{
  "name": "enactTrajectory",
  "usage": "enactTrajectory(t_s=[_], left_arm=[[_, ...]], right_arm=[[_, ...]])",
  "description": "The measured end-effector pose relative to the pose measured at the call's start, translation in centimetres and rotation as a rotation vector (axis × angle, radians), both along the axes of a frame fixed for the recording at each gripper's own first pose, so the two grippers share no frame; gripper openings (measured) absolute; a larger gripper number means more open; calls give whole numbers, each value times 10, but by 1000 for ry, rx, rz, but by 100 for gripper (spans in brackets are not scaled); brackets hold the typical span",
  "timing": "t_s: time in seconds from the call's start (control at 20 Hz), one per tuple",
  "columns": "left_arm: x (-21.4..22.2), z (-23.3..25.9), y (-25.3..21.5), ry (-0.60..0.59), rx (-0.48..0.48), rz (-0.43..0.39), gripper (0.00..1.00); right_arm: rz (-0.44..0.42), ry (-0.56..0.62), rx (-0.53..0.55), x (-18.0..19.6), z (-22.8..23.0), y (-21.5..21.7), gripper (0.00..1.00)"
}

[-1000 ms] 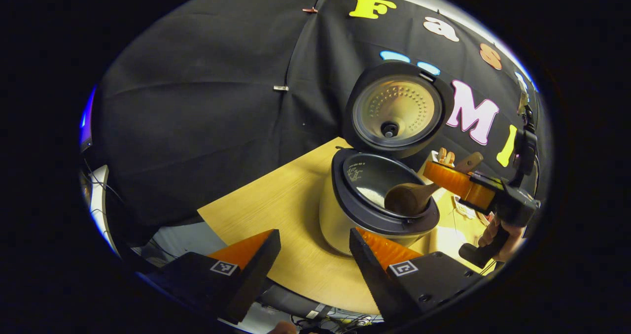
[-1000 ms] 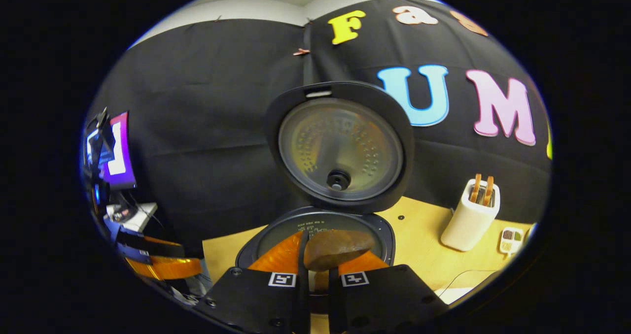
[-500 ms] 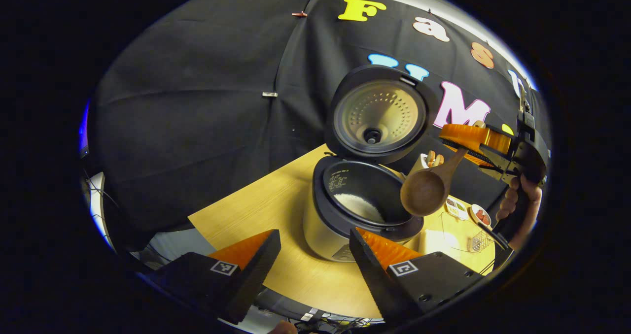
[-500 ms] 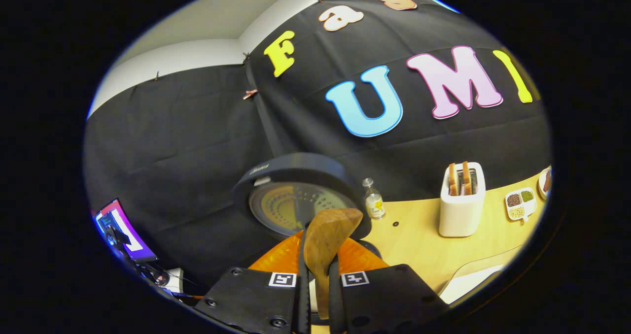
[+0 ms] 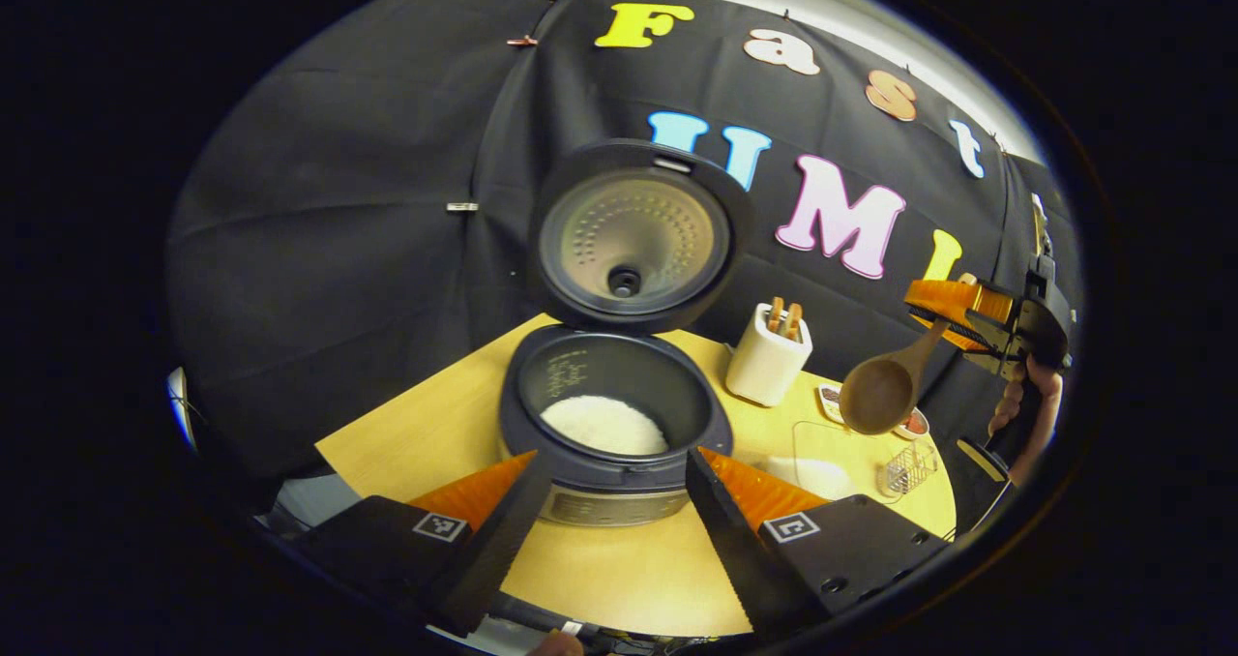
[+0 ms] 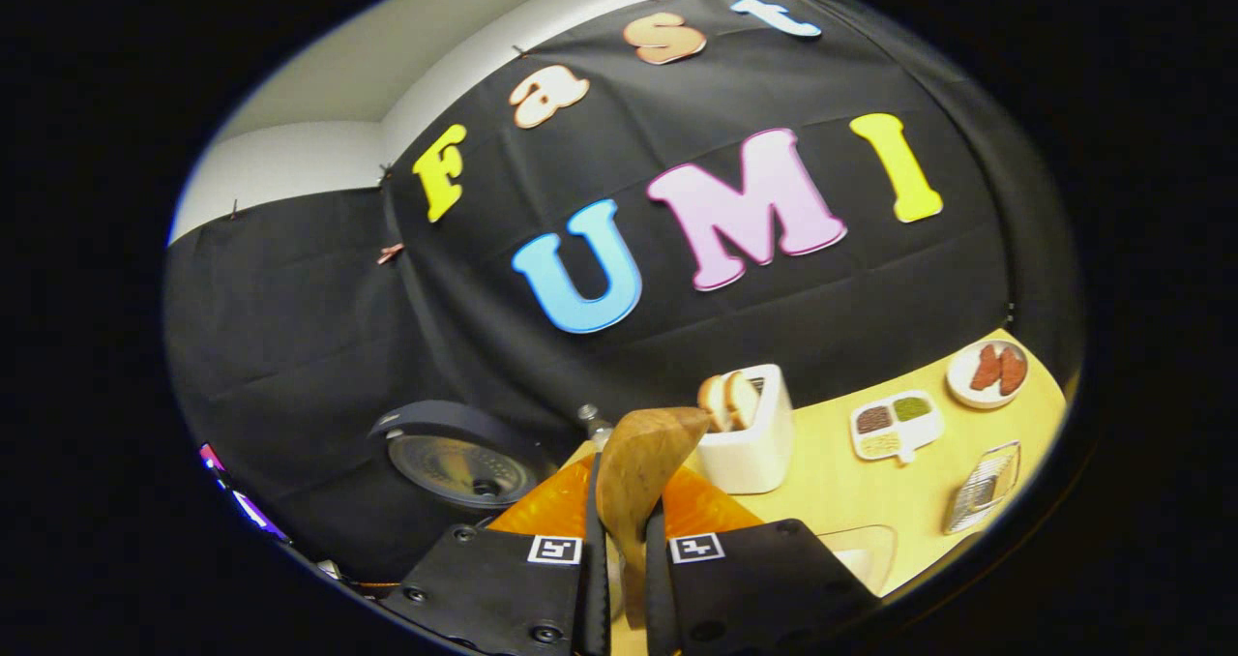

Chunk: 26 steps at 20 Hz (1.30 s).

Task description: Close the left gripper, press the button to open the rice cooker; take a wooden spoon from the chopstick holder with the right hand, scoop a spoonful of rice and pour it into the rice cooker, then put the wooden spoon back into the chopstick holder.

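So in the left gripper view there's one rice cooker (image 5: 609, 433) sitting dead centre on the wooden table (image 5: 445, 433), lid (image 5: 633, 235) flipped all the way up above it, and a flat white bed of rice (image 5: 602, 424) in the dark inner pot. The left gripper (image 5: 619, 482) hangs at the bottom of the frame with its two fingers spread wide apart, nothing between them, and the cooker's front shows in the gap.

Over at the right edge of that view, a hand (image 5: 1025, 409) holds the right gripper (image 5: 953, 313) up in the air, well apart from the cooker. Its jaws are pinching the handle of the one wooden spoon (image 5: 885, 390), with the bowl hanging down to the lower left, above the table. Can't tell if any rice is left in it.

In the right gripper view the same wooden spoon (image 6: 640, 467) sticks up at bottom centre, clamped between the two fingers of the right gripper (image 6: 624, 540), which are pressed in tight on it.

Other stuff in that view: one white holder (image 6: 750, 433) right of the spoon with two pieces sticking out the top, one compartment dish (image 6: 895, 424) with small dark and green fillings, one round plate (image 6: 988, 371) carrying two reddish pieces at the far right, and one small wire basket (image 6: 982, 487) at the lower right. The cooker's open lid (image 6: 455, 458) peeks in at the lower left.
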<state>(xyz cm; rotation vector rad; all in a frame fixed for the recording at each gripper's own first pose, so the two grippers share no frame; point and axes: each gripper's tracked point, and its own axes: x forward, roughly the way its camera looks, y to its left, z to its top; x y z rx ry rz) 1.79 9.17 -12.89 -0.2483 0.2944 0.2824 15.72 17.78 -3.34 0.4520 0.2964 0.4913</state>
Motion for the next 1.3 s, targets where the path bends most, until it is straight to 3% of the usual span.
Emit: enactTrajectory(t_s=[0.25, 0.65, 0.85, 1.3], left_arm=[[21, 19, -43, -19, 32, -29, 95], [34, 47, -68, -42, 106, 46, 95], [34, 61, -68, -60, 133, 117, 95], [38, 84, -56, -81, 146, 222, 95]], right_arm=[[-196, 43, 6, 33, -16, -113, 18], [-487, 138, 53, 86, -70, -259, 18], [-564, 188, 56, 103, -103, -294, 18], [-652, 255, -1, 115, -161, -334, 19]])
